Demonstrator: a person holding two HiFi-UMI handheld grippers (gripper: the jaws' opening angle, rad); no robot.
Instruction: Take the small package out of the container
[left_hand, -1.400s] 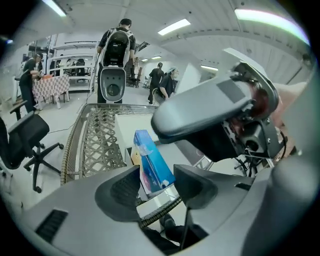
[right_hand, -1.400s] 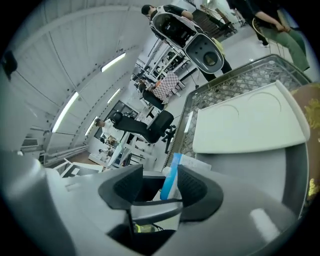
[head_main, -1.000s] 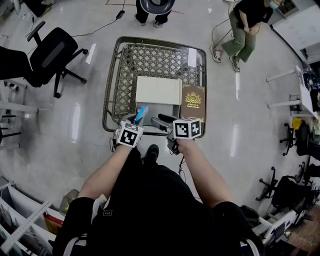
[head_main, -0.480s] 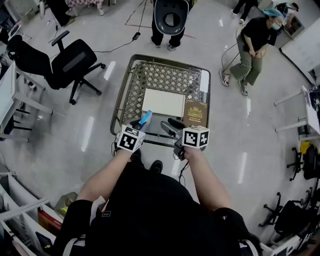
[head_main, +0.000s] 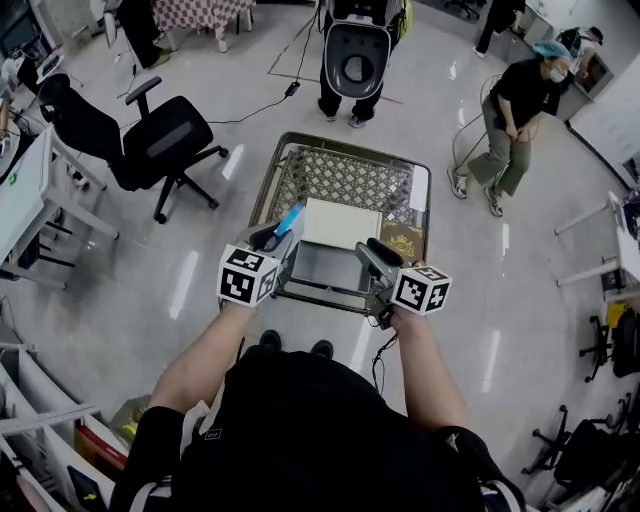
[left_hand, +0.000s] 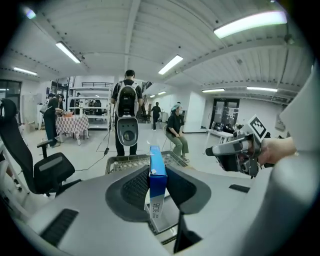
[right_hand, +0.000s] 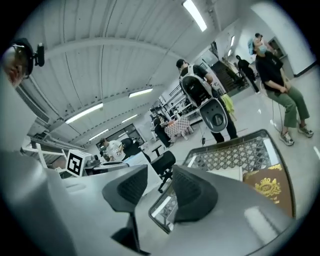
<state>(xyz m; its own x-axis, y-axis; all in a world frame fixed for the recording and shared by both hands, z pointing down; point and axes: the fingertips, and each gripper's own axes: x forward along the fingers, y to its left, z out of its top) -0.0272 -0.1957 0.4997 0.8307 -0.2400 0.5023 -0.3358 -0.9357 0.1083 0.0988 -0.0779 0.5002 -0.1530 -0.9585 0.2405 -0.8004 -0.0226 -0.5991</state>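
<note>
Change since the earlier frames: both grippers have risen from the near end of the basket and drawn apart, and the package has come up with the left one. Item 1, small blue-and-white cardboard package (head_main: 290, 218): clamped between the pads of the left gripper (head_main: 277, 237), standing on edge, its narrow face towards that gripper's camera. Its long axis runs along the jaws and out past their tips. In the head view it sits over the near left corner of the basket and appears lifted clear of the rim. Item 2, container, a rectangular wire-mesh basket (head_main: 345, 178) on the glossy floor: it lies ahead of and below the left gripper. It holds a flat white box (head_main: 343, 223) and a brown book with a gold emblem (head_main: 404, 243), side by side at the near end. Item 3, right gripper (head_main: 371, 250): held over the near right corner, its jaws have just been closing and stand a little apart with nothing between them. Its own view shows only the basket and book beyond. Governing relation: the package is already in the left gripper with the basket ahead and beneath, so the left hand alone carries the coming move. That move is judged to be a withdrawal back or sideways from the rim, keeping the package's projecting end off the wire. Item 4, black office chair (head_main: 165, 140): well apart to the left.
</note>
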